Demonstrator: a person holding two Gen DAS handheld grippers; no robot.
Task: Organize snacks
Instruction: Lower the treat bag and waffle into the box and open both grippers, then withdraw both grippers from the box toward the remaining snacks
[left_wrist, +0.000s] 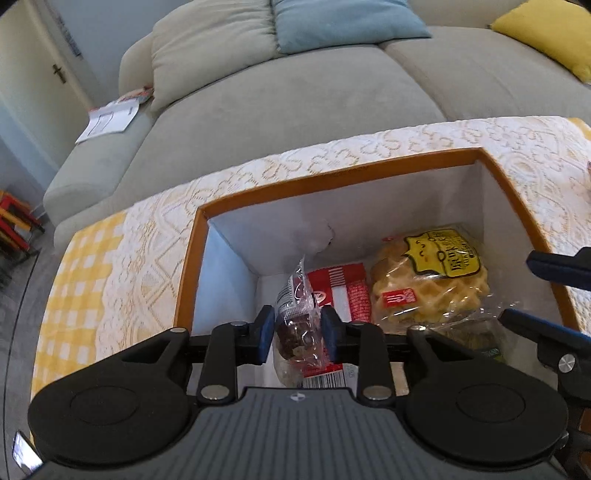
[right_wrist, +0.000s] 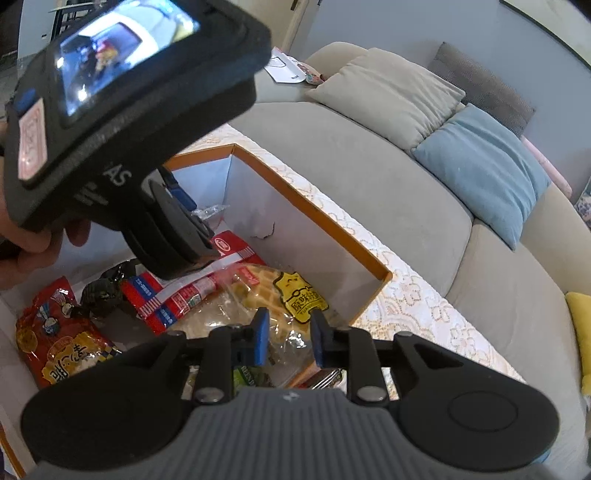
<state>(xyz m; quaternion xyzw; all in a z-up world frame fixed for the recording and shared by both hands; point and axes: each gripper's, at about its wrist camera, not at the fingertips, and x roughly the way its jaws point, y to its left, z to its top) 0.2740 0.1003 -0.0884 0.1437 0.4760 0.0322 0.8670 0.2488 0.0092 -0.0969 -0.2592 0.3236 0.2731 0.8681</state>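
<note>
— Between the blue pads of the left gripper, what's that?

— A small brown cake in clear wrap, standing on end in the box's near left part. The jaws are partly open. The cake sits in the gap, but the pads don't seem to press on it, so I'd judge it released.

— So how to finish cleanly?

— Lift straight up and out. The wrap's crimped top sticks up and could snag a pad and tip the cake over.

— And the right gripper?

— Partly open too, with nothing held, hovering just above the waffle bag. Keep the two tools apart, because they crowd each other over the box.

— What lies beyond the cake?

— A red-and-white packet just behind it, with the waffle bag beside that. All are inside the orange-rimmed box.

— Further out?

— The box stands on a lace cloth, and behind it is a grey sofa.
</note>
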